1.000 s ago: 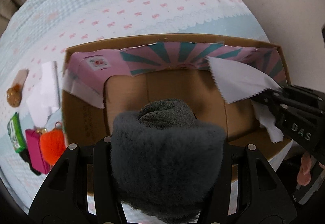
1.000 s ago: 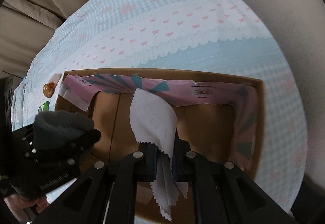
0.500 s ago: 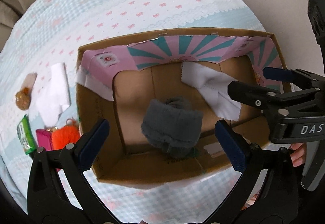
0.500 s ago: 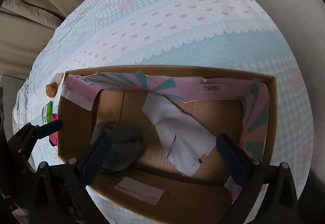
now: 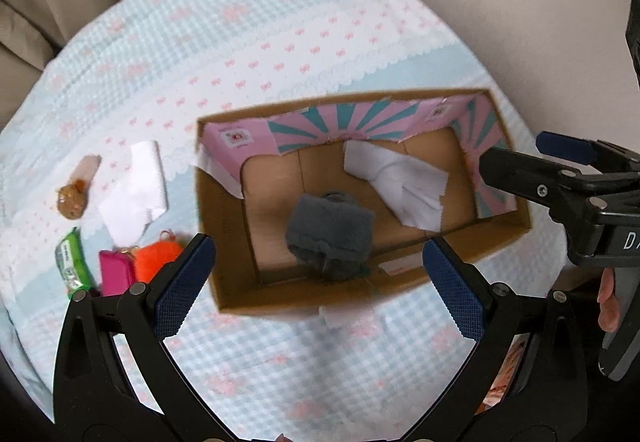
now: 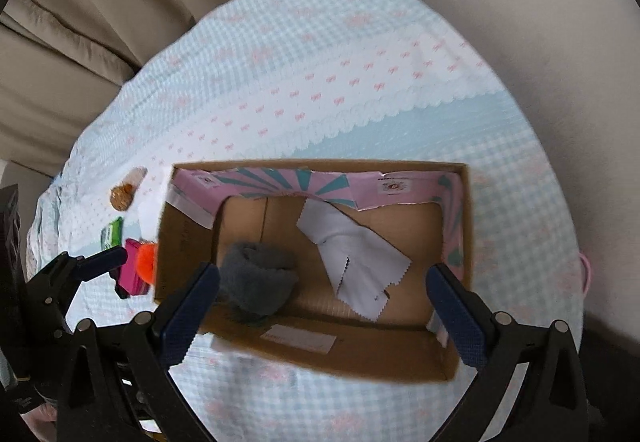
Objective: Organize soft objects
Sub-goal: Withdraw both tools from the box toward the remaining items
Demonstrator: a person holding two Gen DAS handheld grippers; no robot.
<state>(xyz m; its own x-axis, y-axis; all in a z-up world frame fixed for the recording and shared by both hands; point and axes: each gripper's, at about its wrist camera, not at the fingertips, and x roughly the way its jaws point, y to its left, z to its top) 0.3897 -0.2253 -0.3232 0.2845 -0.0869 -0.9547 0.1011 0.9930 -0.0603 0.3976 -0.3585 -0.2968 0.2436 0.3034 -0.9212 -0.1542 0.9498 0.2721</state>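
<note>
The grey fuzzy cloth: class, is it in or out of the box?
In. The grey fuzzy cloth lies on the cardboard box floor, beside the white cloth.

Open-topped cardboard box (image 5: 360, 300), grey fleece (image 5: 330, 228) and white cloth (image 5: 400, 181) covering its floor, bare tablecloth (image 5: 260, 21) beyond

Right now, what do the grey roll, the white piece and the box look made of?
Grey roll: fuzzy fleece or plush, matte, nap visible. White piece: thin smooth cloth, likely microfibre, with pinked zigzag edges. Box: brown corrugated cardboard, lined inside with printed pink-and-teal paper, torn along its lower edge.
</note>
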